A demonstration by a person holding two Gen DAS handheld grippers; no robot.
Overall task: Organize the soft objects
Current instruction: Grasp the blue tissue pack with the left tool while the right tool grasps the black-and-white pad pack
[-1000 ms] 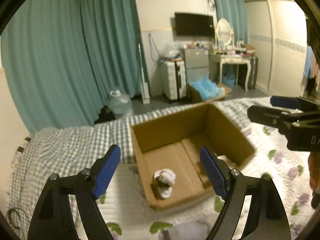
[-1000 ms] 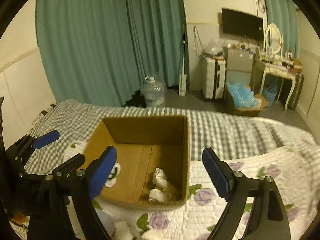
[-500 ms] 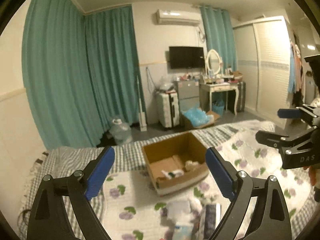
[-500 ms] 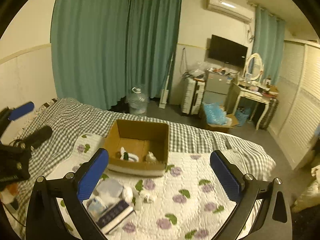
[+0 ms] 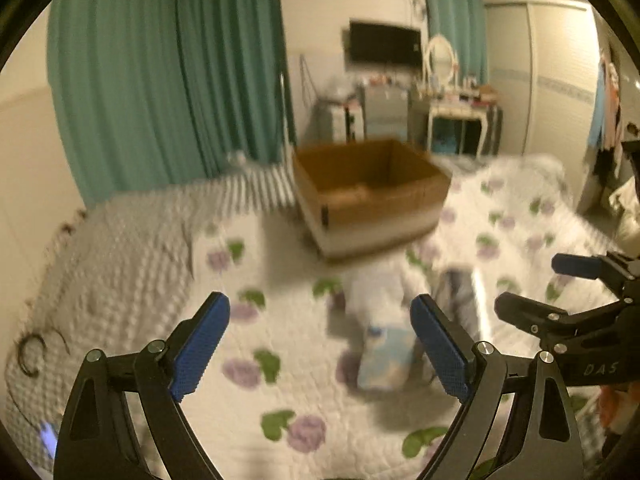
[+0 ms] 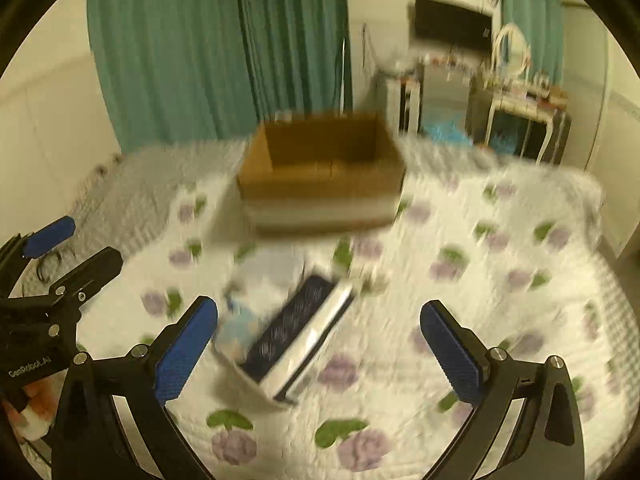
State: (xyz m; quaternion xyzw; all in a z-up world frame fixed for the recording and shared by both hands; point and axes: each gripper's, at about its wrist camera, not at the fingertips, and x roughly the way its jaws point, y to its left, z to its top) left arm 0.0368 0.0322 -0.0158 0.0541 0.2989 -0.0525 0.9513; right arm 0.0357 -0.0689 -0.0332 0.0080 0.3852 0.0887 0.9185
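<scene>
An open cardboard box stands on the flowered quilt; it also shows in the right wrist view. Its contents are hidden by its front wall. In front of it lies a blurred pile: a pale soft lump, a light blue packet and a dark book with white edges. My left gripper is open and empty above the quilt, with the packet between its fingers. My right gripper is open and empty above the book. Each gripper shows at the edge of the other's view.
The bed carries a flowered quilt over a grey checked blanket. Teal curtains, a suitcase, a dressing table and a wardrobe stand beyond the bed. A hair tie lies on the blanket at the left.
Both grippers have dropped lower and closer to the pile in front of the box; both views are blurred by motion. Both stay open and empty.
</scene>
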